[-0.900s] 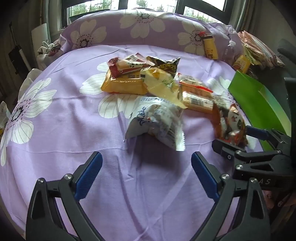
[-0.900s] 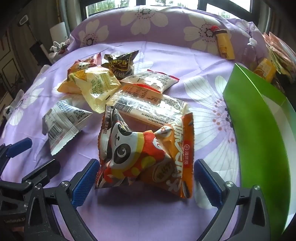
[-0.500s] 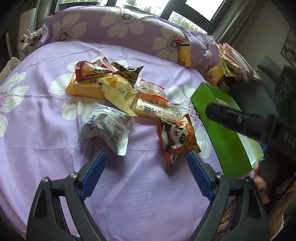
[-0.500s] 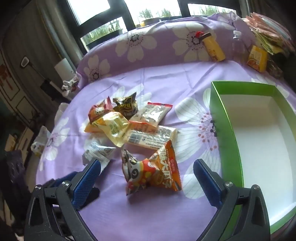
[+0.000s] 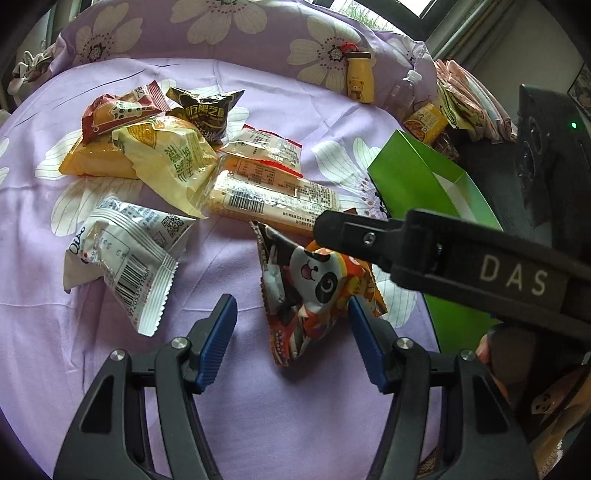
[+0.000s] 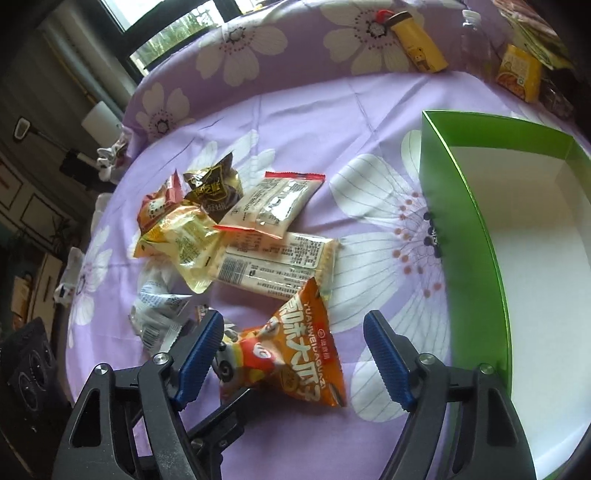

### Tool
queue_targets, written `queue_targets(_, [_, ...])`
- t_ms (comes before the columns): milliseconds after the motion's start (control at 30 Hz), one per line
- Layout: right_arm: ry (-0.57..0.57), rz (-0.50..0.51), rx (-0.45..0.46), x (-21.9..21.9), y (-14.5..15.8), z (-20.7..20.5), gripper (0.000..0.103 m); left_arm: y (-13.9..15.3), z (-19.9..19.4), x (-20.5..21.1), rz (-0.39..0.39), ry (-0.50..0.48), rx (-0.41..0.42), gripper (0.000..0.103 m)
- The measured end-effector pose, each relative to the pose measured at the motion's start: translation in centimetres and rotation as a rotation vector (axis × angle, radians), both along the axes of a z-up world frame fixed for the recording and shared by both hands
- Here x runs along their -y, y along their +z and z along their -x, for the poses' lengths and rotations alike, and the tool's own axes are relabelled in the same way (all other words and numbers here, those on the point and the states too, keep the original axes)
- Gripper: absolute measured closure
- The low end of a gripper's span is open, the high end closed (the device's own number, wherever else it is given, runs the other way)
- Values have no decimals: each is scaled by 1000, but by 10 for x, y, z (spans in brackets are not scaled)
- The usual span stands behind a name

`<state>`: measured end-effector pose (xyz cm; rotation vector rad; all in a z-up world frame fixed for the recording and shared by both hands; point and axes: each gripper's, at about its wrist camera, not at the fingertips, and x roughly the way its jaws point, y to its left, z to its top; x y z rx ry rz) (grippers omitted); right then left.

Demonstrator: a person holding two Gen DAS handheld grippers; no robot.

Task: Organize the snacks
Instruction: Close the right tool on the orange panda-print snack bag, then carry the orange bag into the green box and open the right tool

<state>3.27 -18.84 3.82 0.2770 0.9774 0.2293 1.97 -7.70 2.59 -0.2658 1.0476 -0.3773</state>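
A flowered purple cloth (image 5: 258,406) covers the table; a window (image 6: 155,37) shows behind, and perhaps a speaker (image 6: 29,365) below left.

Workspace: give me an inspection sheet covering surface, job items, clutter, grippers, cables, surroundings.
Surface: purple floral cloth, wrinkled.
Job's things: orange panda snack bag nearest both grippers; other packets piled behind it, including a white barcode packet; green box holds no snacks where visible.
Clutter: yellow bear bottle and a yellow carton at the far edge.
Grippers: left gripper and right gripper both open, straddling the panda bag.
Cables: nothing seen.
Surroundings: window behind.
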Motion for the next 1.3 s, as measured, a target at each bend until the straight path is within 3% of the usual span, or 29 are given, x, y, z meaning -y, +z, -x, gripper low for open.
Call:
queue_targets(133, [8,-101,-62,7,-15,-10,23,-9,-4,4,-19,4,-1,41])
queue_targets(233, [19,-130,-83,6,-23,-10,24,-14,-4,7,-13,-6,12,56])
queue_targets(300, [39,-168,-81,4,-24,-10,33,-12,-4,9,-17,1,7,58])
queue_targets(400, [56,-150,-43,-2,-17,-5,40,-6,-5,10,-22,11,16,59])
queue_targets(633, [30,-157,79,12,18,19,40,36,5,28,-19,-44,130,59])
queue_targets(833, [-66,-212,193,56,53,46,40,69,6,69,-5,-157,208,59])
queue_targets(1033, [-218,-221,250,110,68,71,40,83,9,128,-24,-287,243,59])
queue_targets(1300, [-389,-225,201,171,54,82,40,60,-3,187,-34,-418,145,59])
